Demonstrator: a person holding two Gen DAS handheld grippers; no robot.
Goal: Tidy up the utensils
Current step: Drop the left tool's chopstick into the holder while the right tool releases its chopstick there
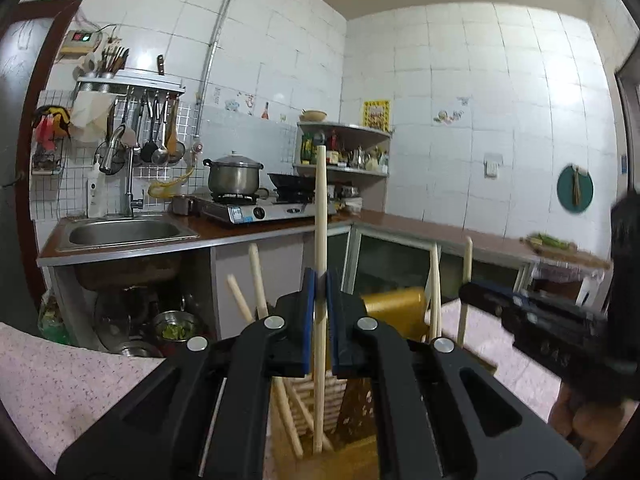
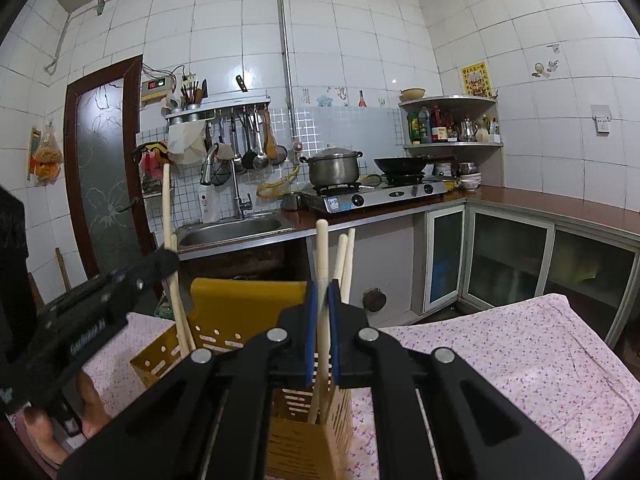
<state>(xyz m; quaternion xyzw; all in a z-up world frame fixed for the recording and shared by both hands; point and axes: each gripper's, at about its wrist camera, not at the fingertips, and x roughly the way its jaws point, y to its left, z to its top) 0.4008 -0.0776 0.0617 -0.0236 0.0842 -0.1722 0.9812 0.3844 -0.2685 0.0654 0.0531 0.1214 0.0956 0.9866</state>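
Nearest the left wrist camera, the left gripper is clamped on 1 pale wooden chopstick, its blue pads pinching the stick a little below mid-length. The stick stands almost upright, and its lower end reaches down into the yellow slotted holder that sits on the floral tablecloth.

The right gripper is likewise closed tight on a second chopstick, also near vertical, with its lower end already inside the holder, in the front compartment as far as the right wrist view shows.

Just behind the 2 held sticks, several more chopsticks lean in the holder — at least 2 beside the right gripper's stick, and others slanting at the holder's far side. No loose utensils show on the visible cloth, though the grippers hide much of it.

As a judgement, the sorting looks well advanced: most sticks are housed, and what is left is to let go of these 2 so they settle among the rest.

Farther back stand the sink, a lidded pot on the gas stove, and the tiled wall with hanging ladles.
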